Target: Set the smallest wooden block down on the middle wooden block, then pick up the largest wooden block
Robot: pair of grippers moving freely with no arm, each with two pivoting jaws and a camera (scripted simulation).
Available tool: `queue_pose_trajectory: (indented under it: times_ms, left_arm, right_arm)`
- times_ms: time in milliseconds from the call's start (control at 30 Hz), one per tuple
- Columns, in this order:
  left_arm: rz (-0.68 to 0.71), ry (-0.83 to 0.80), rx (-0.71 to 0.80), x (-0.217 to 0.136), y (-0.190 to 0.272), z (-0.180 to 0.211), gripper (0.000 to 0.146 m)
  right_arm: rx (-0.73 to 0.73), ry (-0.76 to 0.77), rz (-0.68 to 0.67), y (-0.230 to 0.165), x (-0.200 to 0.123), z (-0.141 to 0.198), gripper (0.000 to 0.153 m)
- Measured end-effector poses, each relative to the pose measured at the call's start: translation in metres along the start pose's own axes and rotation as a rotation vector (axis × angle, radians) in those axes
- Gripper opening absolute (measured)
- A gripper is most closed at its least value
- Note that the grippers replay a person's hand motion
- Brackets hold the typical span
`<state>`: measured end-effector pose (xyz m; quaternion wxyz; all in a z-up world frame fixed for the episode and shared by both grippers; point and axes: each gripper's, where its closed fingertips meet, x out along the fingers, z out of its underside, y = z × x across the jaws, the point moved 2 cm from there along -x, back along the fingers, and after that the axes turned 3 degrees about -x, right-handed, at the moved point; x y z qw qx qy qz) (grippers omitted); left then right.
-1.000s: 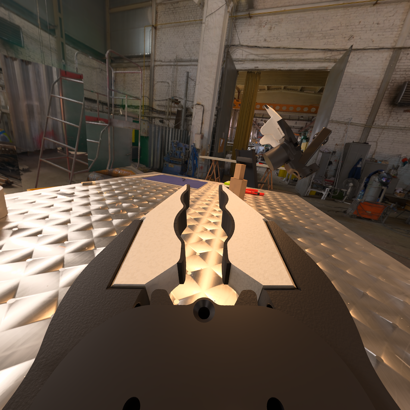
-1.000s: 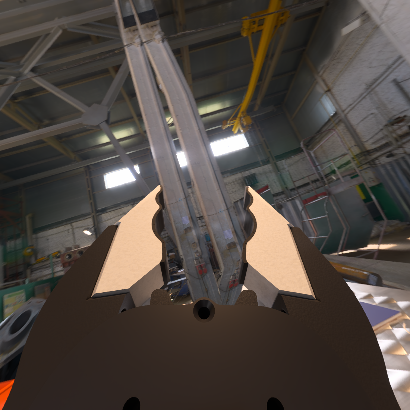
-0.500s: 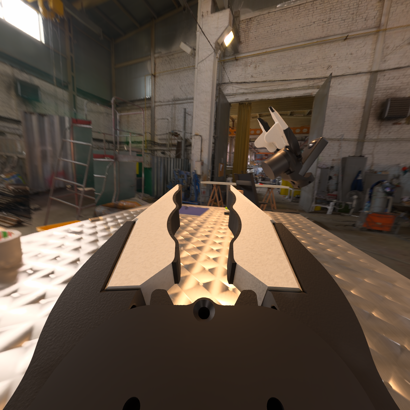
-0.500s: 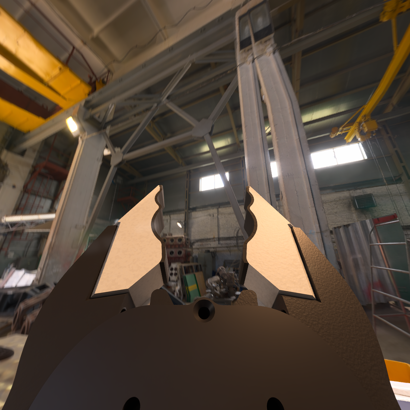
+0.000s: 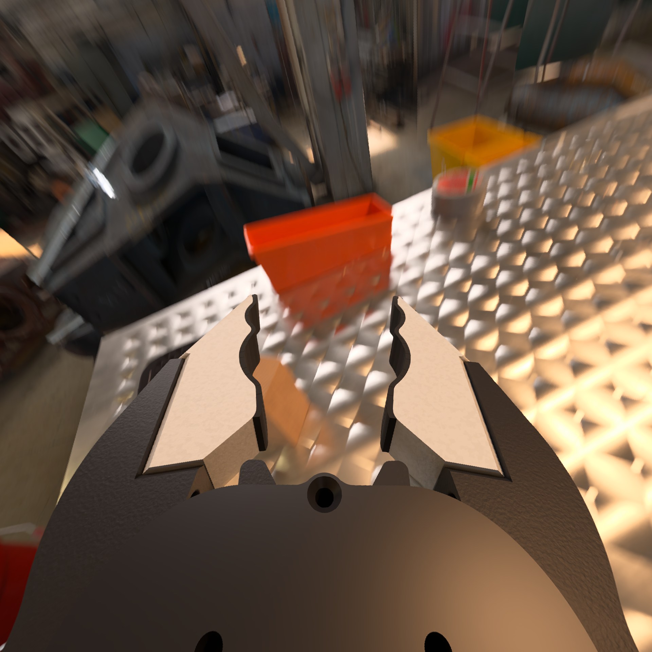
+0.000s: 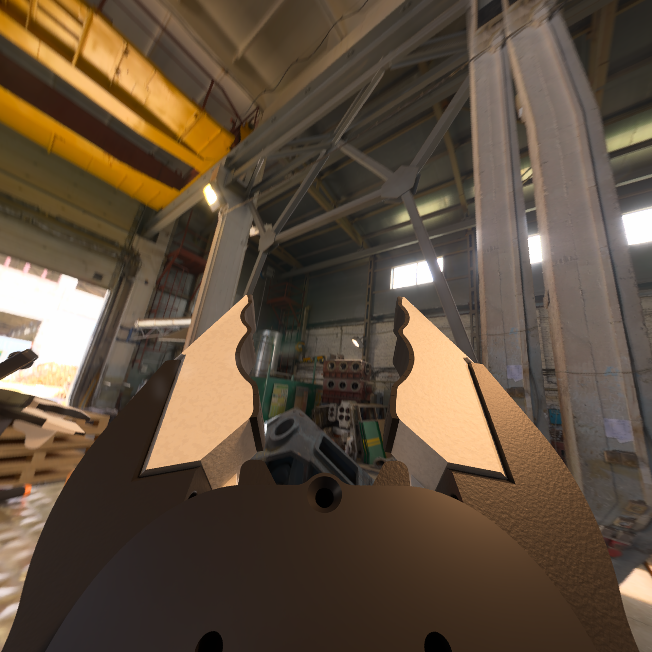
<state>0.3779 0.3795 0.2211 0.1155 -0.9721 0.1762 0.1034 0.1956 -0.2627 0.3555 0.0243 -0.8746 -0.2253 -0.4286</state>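
Since the earlier frame our left tool (image 5: 324, 307) has swung toward the counter (image 5: 529, 317) corner, jaws apart and empty, over a blurred wooden block (image 5: 282, 398), probably the largest. We are in the pickup step: next we lower and close. Our right tool (image 6: 324, 303) gapes empty, pointing up.

Desk (image 5: 529, 282): silvery metal, embossed diamond pattern, warm amber glare at right. Far centre: orange-red bin (image 5: 317, 243). Far right: yellow-orange bin (image 5: 476, 141); before it a grey tape roll (image 5: 455, 197) with a red and green face. Blurred tan wooden block (image 5: 282, 398) near left. Left gripper (image 5: 324, 352): dark brown body, beige fingers (image 5: 208, 398).
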Motion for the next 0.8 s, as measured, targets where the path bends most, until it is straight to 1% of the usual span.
queue_pose_trajectory:
  times_ms: [33, 67, 133, 167, 200, 267, 333, 367, 433, 533, 633, 700, 733, 800]
  left_arm:
    - [0.036, -0.110, 0.000, 0.006, -0.018, 0.017, 0.076]
    - [0.110, -0.226, -0.027, 0.012, -0.030, 0.033, 0.078]
    - [0.231, -0.390, -0.079, 0.023, -0.046, 0.059, 0.083]
    - [0.253, -0.458, -0.077, 0.029, -0.052, 0.072, 0.083]
    - [0.246, -0.530, -0.050, 0.033, -0.060, 0.083, 0.083]
    - [0.200, -0.620, 0.041, 0.043, -0.073, 0.097, 0.084]
    - [0.211, -0.661, 0.083, 0.052, -0.078, 0.106, 0.084]
    - [0.222, -0.681, 0.086, 0.057, -0.079, 0.110, 0.084]
    - [0.237, -0.719, 0.074, 0.066, -0.080, 0.120, 0.079]
    - [0.246, -0.740, 0.060, 0.075, -0.079, 0.129, 0.064]
    - [0.208, -0.732, 0.090, 0.073, -0.075, 0.128, 0.064]
    - [0.158, -0.703, 0.125, 0.067, -0.071, 0.116, 0.064]
    - [0.131, -0.660, 0.141, 0.063, -0.067, 0.104, 0.064]
    - [0.081, -0.545, 0.159, 0.055, -0.058, 0.073, 0.064]
  right_arm:
    - [-0.019, -0.028, -0.018, -0.004, 0.000, 0.001, 0.079]
    - [-0.031, -0.055, -0.041, -0.009, 0.000, 0.002, 0.078]
    - [-0.020, -0.092, -0.105, -0.019, 0.000, 0.002, 0.077]
    - [0.014, -0.098, -0.144, -0.024, 0.000, 0.001, 0.077]
    - [0.065, -0.090, -0.184, -0.029, 0.000, 0.000, 0.079]
    - [0.169, -0.058, -0.240, -0.032, 0.001, -0.004, 0.092]
    - [0.214, -0.034, -0.228, -0.029, 0.004, -0.004, 0.096]
    - [0.204, -0.031, -0.215, -0.027, 0.005, -0.003, 0.097]
    - [0.123, -0.021, -0.171, -0.025, 0.007, 0.001, 0.097]
    - [0.029, -0.059, -0.171, -0.029, 0.007, 0.005, 0.086]
    - [-0.023, -0.103, -0.190, -0.034, 0.004, 0.007, 0.073]
    - [-0.018, -0.126, -0.224, -0.038, 0.001, 0.007, 0.066]
    - [0.002, -0.126, -0.245, -0.039, 0.000, 0.006, 0.064]
    - [0.044, -0.073, -0.215, -0.035, 0.001, 0.001, 0.062]
